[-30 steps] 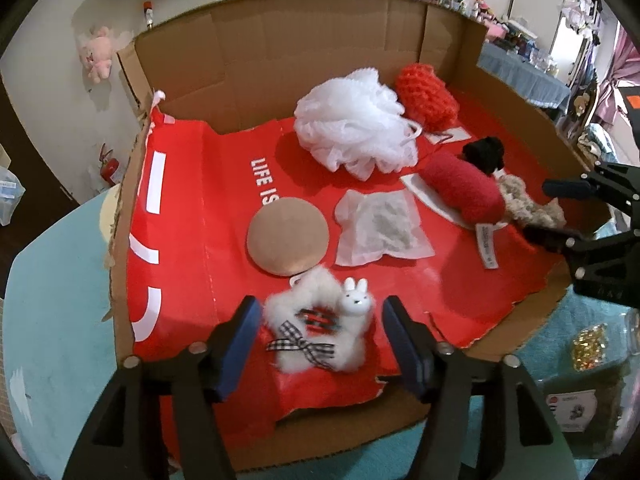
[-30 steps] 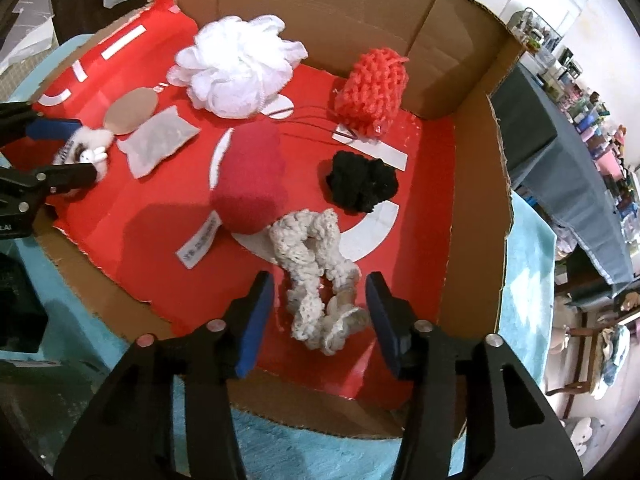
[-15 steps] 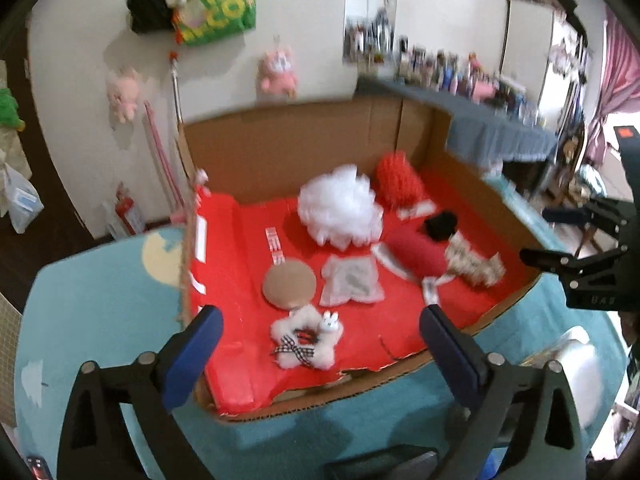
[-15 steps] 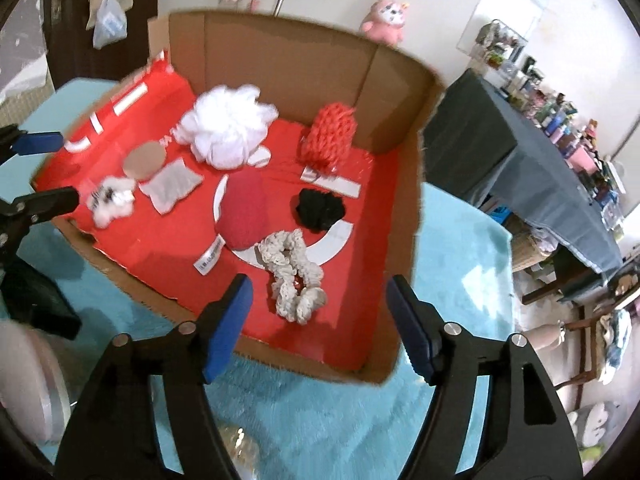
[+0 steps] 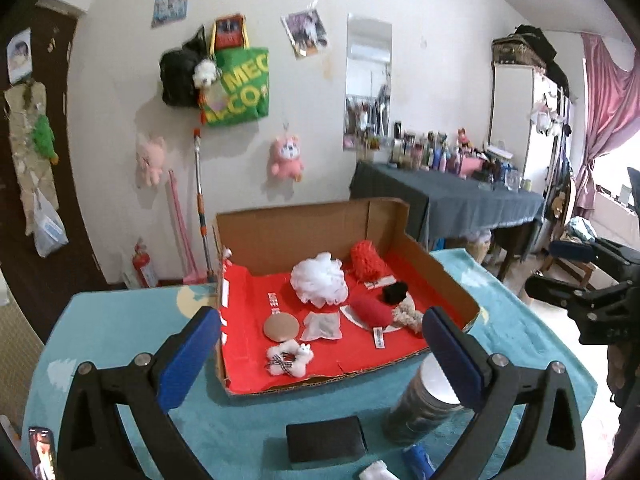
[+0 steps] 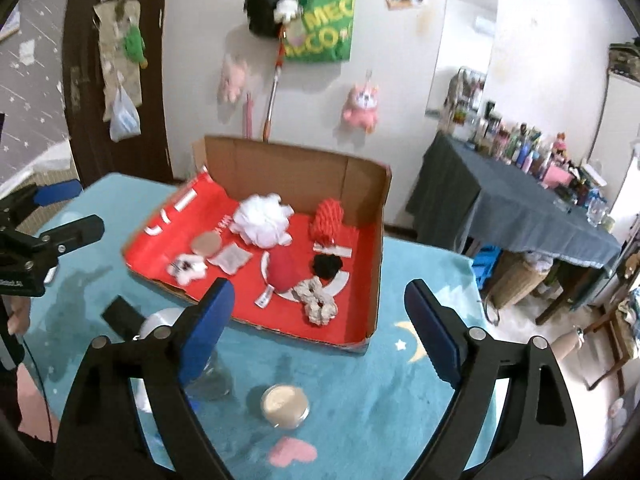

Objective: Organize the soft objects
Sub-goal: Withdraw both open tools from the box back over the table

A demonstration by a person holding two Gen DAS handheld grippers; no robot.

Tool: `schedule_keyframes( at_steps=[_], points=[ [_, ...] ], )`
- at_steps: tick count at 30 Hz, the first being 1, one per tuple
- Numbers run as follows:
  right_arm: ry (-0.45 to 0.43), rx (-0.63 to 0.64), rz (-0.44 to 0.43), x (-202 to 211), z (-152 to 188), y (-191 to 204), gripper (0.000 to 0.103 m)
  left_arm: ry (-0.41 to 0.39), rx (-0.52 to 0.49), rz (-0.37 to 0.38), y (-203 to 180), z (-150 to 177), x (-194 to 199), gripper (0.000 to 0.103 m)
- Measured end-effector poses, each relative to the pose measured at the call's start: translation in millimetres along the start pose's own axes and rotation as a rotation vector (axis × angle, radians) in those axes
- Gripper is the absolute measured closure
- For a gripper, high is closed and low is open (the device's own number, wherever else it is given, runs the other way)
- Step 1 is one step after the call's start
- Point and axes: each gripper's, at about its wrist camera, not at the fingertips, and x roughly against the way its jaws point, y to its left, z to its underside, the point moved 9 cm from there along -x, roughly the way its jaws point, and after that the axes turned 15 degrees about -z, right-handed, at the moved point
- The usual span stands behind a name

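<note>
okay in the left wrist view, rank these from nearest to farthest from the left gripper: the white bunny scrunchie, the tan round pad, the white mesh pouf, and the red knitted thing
1. White bunny scrunchie, front edge of the box.
2. Tan round pad, just behind it.
3. White mesh pouf, mid-box.
4. Red knitted thing, by the back wall.

The left gripper is open and empty.

Table (image 5: 120,320): covered by a teal cloth printed with moons, stars and a pink heart.

Directly on it, read from the left wrist view with the tray as clock centre:
- Cardboard tray (image 5: 448,280), red-lined, low walls, the far wall highest; sits mid-table.
- 5 o'clock: jar (image 5: 424,404), upright, pale lid, just beside the tray's near edge.
- 6 o'clock: black block (image 5: 326,440), flat, near the jar, apart from it.
- 5 to 6 o'clock, at the near table edge: small blue and white items, too cut off to identify.

Right wrist view: small round container (image 6: 285,406), pale lid, near side of the cloth, well apart from the tray.
</note>
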Motion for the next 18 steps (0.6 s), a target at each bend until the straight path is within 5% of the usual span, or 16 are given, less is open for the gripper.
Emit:
schedule_keyframes(
  at_steps=[8, 18],
  points=[
    [-0.102, -0.018, -0.042, 47.8, 21.3, 35.5, 0.012, -0.123, 0.036, -0.004, -7.4, 14.3, 61.9, 0.0],
    [-0.153, 0.038, 0.002, 70.9, 65.6, 72.7, 0.009, -0.154, 0.06, 0.037, -22.1, 48.4, 101.3, 0.0]
  ],
)
